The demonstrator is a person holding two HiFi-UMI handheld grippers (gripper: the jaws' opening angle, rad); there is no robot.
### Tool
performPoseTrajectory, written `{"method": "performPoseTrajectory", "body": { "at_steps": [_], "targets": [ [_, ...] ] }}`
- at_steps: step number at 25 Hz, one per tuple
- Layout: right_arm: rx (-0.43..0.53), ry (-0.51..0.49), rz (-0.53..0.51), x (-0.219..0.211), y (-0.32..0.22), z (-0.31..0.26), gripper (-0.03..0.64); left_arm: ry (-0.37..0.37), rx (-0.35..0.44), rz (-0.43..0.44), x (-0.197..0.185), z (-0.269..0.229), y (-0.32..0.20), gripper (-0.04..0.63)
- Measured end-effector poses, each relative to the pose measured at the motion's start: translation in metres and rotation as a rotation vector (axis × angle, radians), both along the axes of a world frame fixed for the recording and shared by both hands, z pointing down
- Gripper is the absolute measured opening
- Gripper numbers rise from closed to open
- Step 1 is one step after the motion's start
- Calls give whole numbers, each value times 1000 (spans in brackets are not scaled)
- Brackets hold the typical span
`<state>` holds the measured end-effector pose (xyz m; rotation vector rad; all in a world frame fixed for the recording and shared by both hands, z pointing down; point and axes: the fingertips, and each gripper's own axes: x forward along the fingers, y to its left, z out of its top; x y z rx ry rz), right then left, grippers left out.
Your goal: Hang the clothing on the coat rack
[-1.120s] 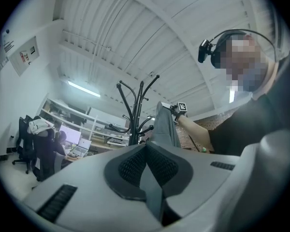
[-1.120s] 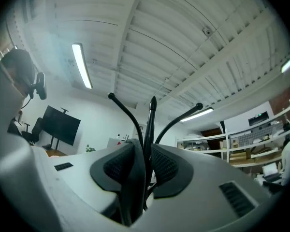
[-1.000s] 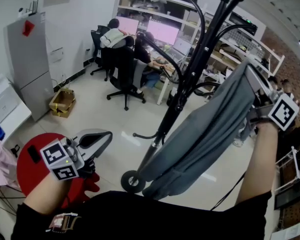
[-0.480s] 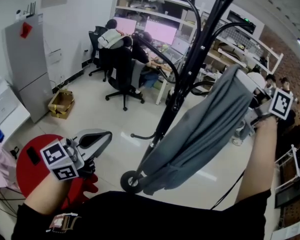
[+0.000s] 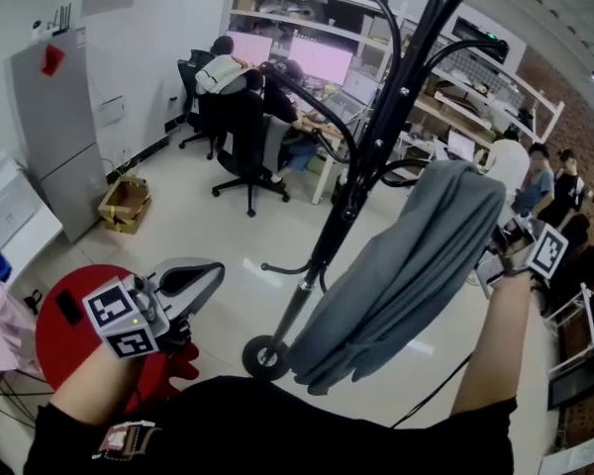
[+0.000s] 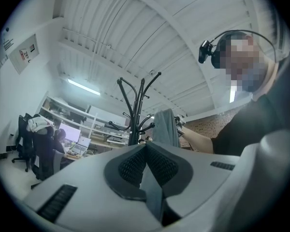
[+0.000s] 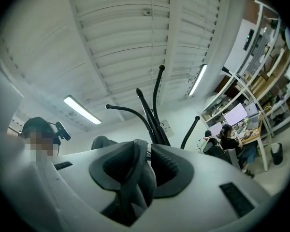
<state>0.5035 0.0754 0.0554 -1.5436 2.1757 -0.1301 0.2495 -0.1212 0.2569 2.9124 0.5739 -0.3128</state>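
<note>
Looking limp and light, the grey clothing (image 5: 406,265) drapes beside the coat rack (image 5: 376,137). The right tool (image 7: 146,158) pinches a bunched fold of it, probably the best hold. The left tool (image 6: 145,149) is closed, empty.

Bright, even light from ceiling tubes (image 7: 82,109); mild glare on floor (image 5: 262,268); heavy fisheye, dark vignetted corners.

A cardboard box (image 5: 124,203) sits beside a grey cabinet (image 5: 59,127) while seated people (image 5: 225,70) face lit monitors (image 5: 322,64).
</note>
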Motion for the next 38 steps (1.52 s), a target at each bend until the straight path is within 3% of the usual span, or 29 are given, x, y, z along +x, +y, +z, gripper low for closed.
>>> {"method": "performPoseTrajectory", "body": {
  "at_steps": [4,8,16,21,26,32,35,38],
  "targets": [
    [49,1,72,11,16,10,118,-8,0,4,1,3,3,-8],
    [36,79,196,15,28,19,118,-9,-3,7,0,5,7,-8],
    [31,107,284,11,48,24,118,-19,-12,12,-1,9,16,-8],
    [28,157,442,12,77,33,118,-20,-11,6,-3,11,19,-8],
    [-84,308,590,-5,89,68,118,-41,-14,4,-6,25,20,-8],
    [-212,353,657,-36,89,116,118,-64,-19,45,-17,40,26,-8],
    [-282,345,656,-64,90,141,118,-82,-2,67,-32,46,28,-8],
    [-328,349,581,-103,75,161,118,-98,12,70,-51,48,23,-8]
  ]
}}
